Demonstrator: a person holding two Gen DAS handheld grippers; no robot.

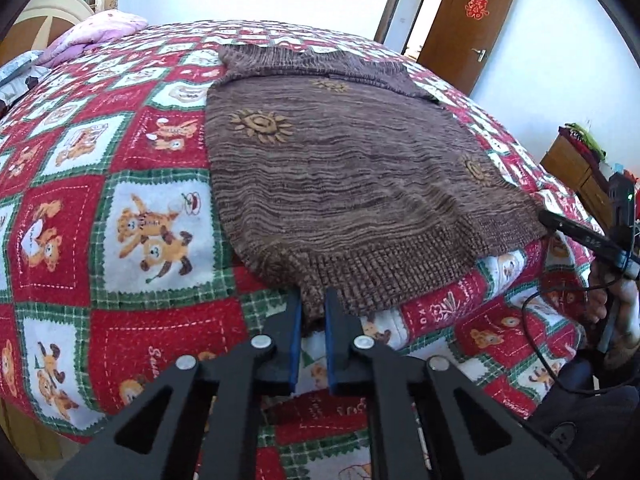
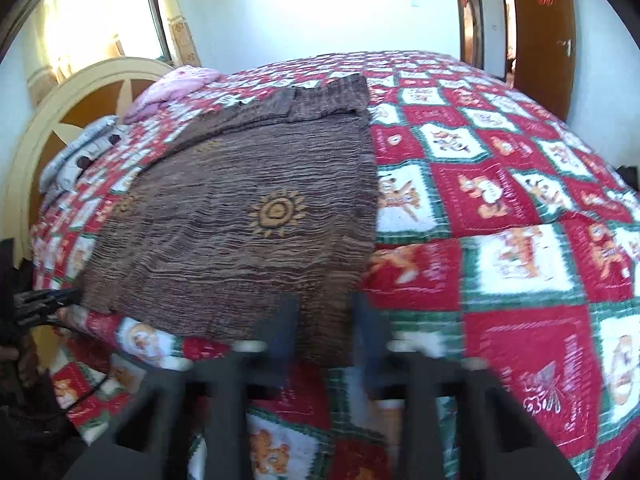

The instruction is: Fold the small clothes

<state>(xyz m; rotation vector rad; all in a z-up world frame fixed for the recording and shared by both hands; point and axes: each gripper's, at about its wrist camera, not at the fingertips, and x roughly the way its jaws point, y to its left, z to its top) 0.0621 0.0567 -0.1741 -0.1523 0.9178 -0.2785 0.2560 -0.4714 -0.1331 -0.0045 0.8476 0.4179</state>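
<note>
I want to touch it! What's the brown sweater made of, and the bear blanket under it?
The brown sweater looks like knitted yarn, maybe wool: streaky stitches, ribbed hem, stitched-on suns. The bear blanket looks like soft printed cotton or flannel, matte and slightly fuzzy. I can't tell the fibres for sure.

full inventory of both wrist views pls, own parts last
sweater: 1, brown knit with tan sun motifs, flat on the bed, hem nearest the cameras
quilt: 1, red, white and green bear patchwork, covering the bed
pink bedding: 1, bunched at the far corner by the headboard
headboard: 1, cream and tan, far end
door: 1, brown with red emblem, open
wooden cabinet: 1, brown, right of the bed
left claw: black, blue pads, shut on the sweater hem
right claw: black, blurred, shut on the hem's other corner
</note>
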